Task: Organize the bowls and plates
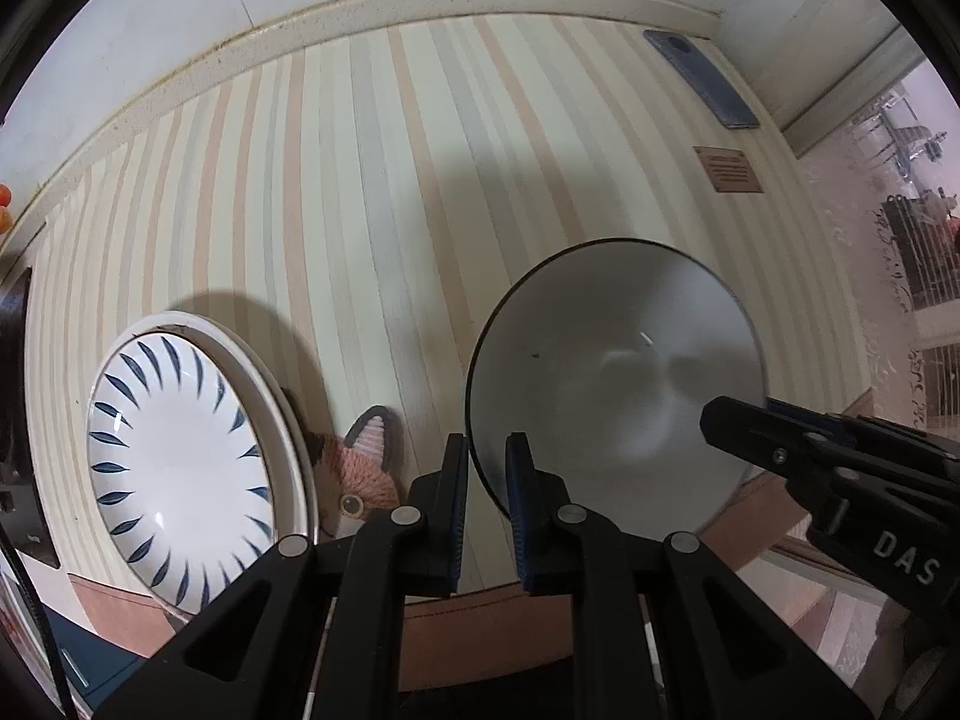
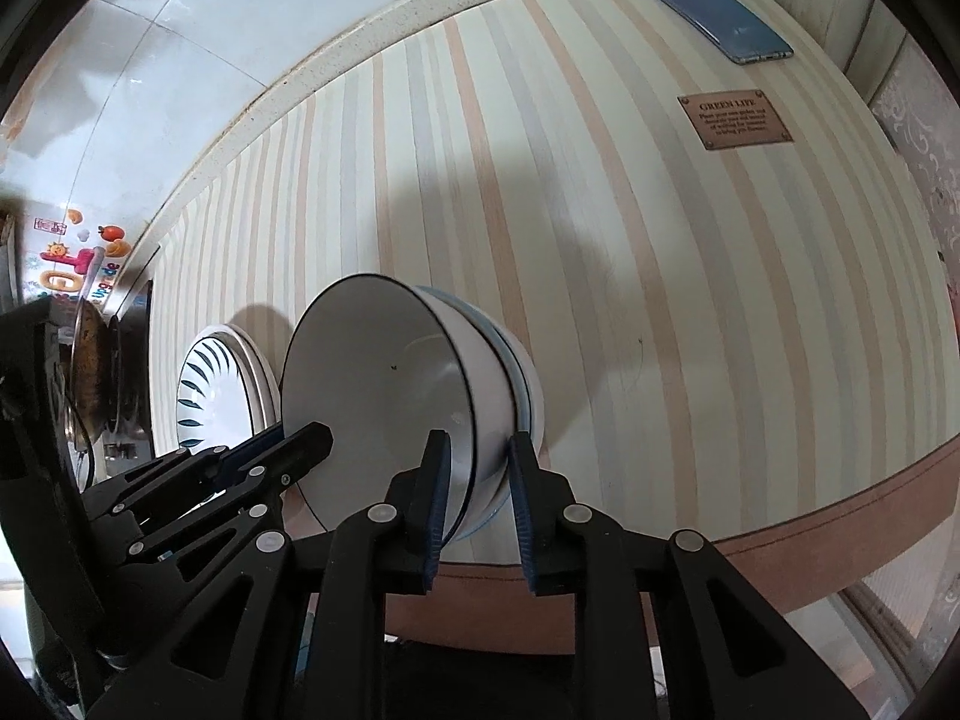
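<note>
A white bowl (image 1: 618, 372) with a thin dark rim sits nested on top of blue-rimmed bowls (image 2: 528, 396) on the striped mat (image 1: 420, 180). My left gripper (image 1: 486, 510) is shut on this bowl's near rim, one pad inside and one outside. In the right wrist view the same white bowl (image 2: 384, 396) has its wall between the fingers of my right gripper (image 2: 480, 504), which is open with a small gap at the inner pad. To the left lies a stack of plates (image 1: 180, 468) whose top plate has blue leaf marks.
A cat-shaped coaster (image 1: 366, 474) lies between the plates and the bowls. A blue phone (image 2: 714, 12) and a brown label (image 2: 735, 119) are at the mat's far right. A pan (image 2: 90, 372) stands at the left edge. The table's brown edge (image 2: 840, 510) runs close in front.
</note>
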Available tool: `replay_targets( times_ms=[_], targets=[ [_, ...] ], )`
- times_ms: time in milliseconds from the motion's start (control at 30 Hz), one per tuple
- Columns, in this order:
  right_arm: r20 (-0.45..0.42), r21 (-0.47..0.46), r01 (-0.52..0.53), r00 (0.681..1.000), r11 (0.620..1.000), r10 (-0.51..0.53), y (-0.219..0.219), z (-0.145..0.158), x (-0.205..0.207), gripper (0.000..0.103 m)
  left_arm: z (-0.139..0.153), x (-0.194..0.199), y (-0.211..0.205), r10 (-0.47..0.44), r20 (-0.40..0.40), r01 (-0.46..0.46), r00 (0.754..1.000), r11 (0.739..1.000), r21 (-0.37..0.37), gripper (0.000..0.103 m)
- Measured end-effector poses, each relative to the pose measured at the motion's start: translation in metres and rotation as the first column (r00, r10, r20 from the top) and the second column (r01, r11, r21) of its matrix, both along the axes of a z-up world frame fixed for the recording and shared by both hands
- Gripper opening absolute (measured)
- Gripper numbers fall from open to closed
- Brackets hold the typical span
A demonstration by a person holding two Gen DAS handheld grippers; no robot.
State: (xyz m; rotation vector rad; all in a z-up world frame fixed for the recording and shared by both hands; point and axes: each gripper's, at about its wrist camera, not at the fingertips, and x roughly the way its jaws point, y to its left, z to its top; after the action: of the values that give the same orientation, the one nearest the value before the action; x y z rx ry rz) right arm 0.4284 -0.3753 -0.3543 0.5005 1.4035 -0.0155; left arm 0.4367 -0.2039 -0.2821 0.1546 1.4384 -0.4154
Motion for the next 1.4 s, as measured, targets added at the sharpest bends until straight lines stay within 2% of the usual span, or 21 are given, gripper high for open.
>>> replay_targets(
  times_ms=[167,233,367,400,467,533,567,600,800,1067,1267,1400],
  targets=[
    [0.026,-0.037,-0.001,1.000,0.999,0.002,0.003,0.023,-0.011,0.024,0.036,-0.009,0.010,-0.021,0.060,0.022,0.998,1.000,-0.011,0.011],
    [0.049,-0.062,-0.002,0.999,0.998,0.005,0.005,0.039,-0.019,0.045,0.056,-0.013,0.019,-0.023,0.085,0.025,0.996,0.999,-0.031,0.012],
    [0.104,-0.107,-0.006,0.994,0.994,0.018,0.015,0.074,-0.034,0.067,0.090,-0.021,0.034,-0.031,0.142,0.041,0.989,0.997,-0.066,0.027],
    [0.120,-0.113,-0.007,0.993,0.994,0.020,0.017,0.084,-0.039,0.077,0.099,-0.023,0.038,-0.029,0.154,0.040,0.988,0.997,-0.071,0.028],
    [0.141,-0.126,-0.013,0.990,0.992,0.030,0.021,0.098,-0.045,0.082,0.110,-0.026,0.045,-0.026,0.158,0.041,0.987,0.995,-0.092,0.030],
    [0.151,-0.161,-0.019,0.988,0.987,0.044,0.027,0.112,-0.052,0.090,0.120,-0.029,0.051,-0.021,0.165,0.039,0.986,0.993,-0.109,0.053],
    [0.159,-0.171,-0.022,0.986,0.985,0.049,0.029,0.118,-0.056,0.091,0.125,-0.031,0.054,-0.021,0.174,0.041,0.985,0.992,-0.115,0.075],
    [0.171,-0.179,-0.025,0.984,0.984,0.056,0.031,0.126,-0.060,0.091,0.130,-0.032,0.056,-0.019,0.181,0.042,0.983,0.991,-0.125,0.085],
    [0.205,-0.201,-0.016,0.977,0.980,0.058,0.037,0.149,-0.076,0.093,0.150,-0.042,0.064,-0.016,0.188,0.046,0.982,0.986,-0.160,0.090],
    [0.262,-0.198,0.028,0.965,0.980,0.025,0.037,0.180,-0.098,0.095,0.166,-0.050,0.067,-0.005,0.194,0.046,0.981,0.977,-0.210,0.091],
    [0.254,-0.187,0.051,0.967,0.981,-0.002,0.028,0.176,-0.094,0.095,0.160,-0.045,0.064,0.014,0.189,0.027,0.982,0.977,-0.213,0.091],
    [0.232,-0.169,0.049,0.973,0.984,-0.009,0.023,0.162,-0.085,0.095,0.140,-0.033,0.061,0.032,0.158,-0.001,0.987,0.981,-0.196,0.091]
  ],
)
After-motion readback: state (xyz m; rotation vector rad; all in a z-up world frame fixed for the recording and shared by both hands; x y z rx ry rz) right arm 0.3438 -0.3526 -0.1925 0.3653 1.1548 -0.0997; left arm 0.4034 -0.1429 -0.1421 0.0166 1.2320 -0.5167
